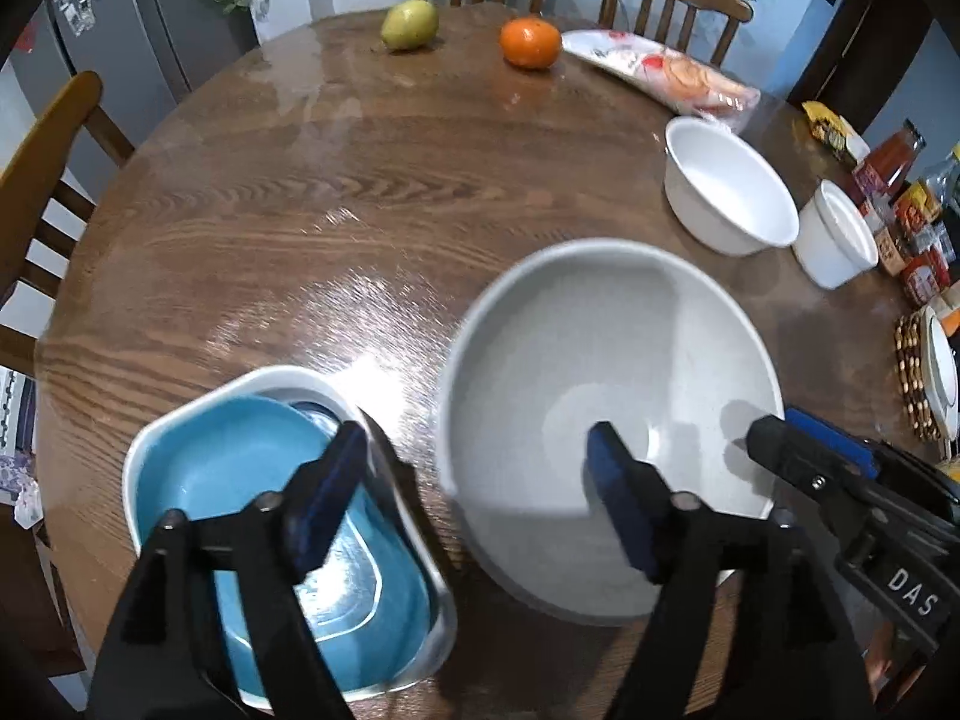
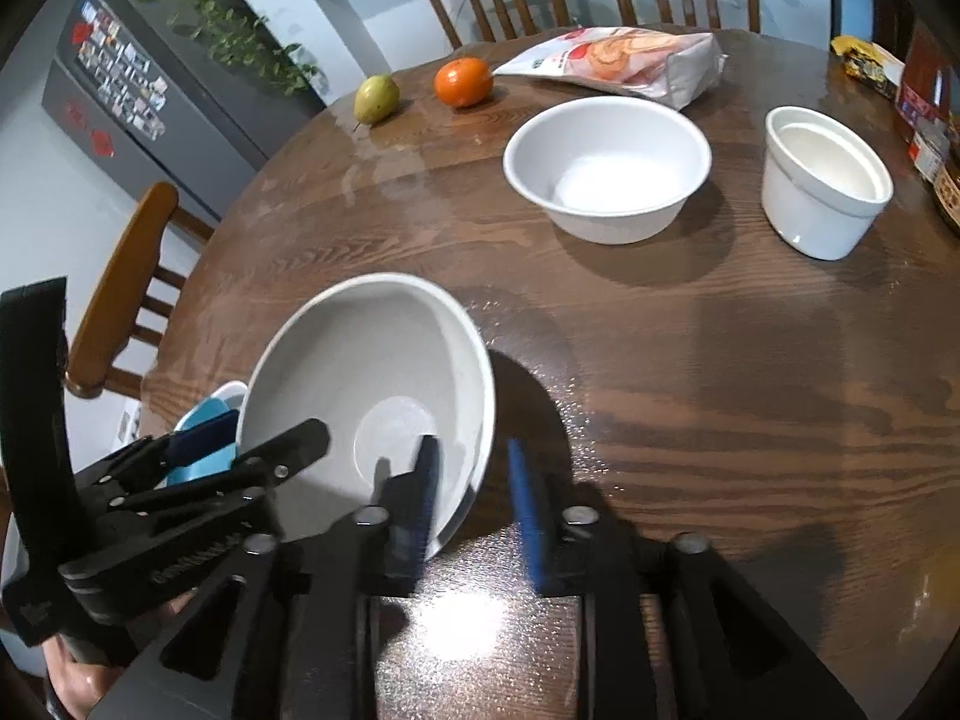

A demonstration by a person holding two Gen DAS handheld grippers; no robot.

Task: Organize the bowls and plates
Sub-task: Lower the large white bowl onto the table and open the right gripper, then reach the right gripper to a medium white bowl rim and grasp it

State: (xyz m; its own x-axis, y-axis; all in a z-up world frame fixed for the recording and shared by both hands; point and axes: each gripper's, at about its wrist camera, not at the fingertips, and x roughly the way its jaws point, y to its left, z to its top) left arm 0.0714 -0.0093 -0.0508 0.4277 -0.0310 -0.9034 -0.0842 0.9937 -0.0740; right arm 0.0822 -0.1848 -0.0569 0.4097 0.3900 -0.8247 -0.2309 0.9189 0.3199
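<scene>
A large grey-white bowl [image 1: 606, 396] [image 2: 366, 384] is tilted above the round wooden table. My right gripper [image 2: 474, 480] [image 1: 804, 450] straddles its near rim, one finger inside and one outside, jaws a little apart; whether they pinch the rim is unclear. My left gripper [image 1: 480, 480] [image 2: 252, 444] is open, its right finger inside the big bowl and its left finger over a blue rectangular dish [image 1: 252, 480] [image 2: 204, 420] nested in a white dish [image 1: 180, 420]. A white bowl [image 1: 729, 192] [image 2: 606, 168] and a small white pot [image 1: 837, 234] [image 2: 825, 186] stand farther right.
A pear [image 1: 409, 24] [image 2: 376, 97], an orange [image 1: 530, 43] [image 2: 462, 81] and a snack bag [image 1: 660, 75] [image 2: 624, 60] lie at the far side. Jars and packets [image 1: 900, 198] crowd the right edge, by a woven mat with a plate [image 1: 924, 378]. Wooden chairs [image 2: 120, 288] ring the table.
</scene>
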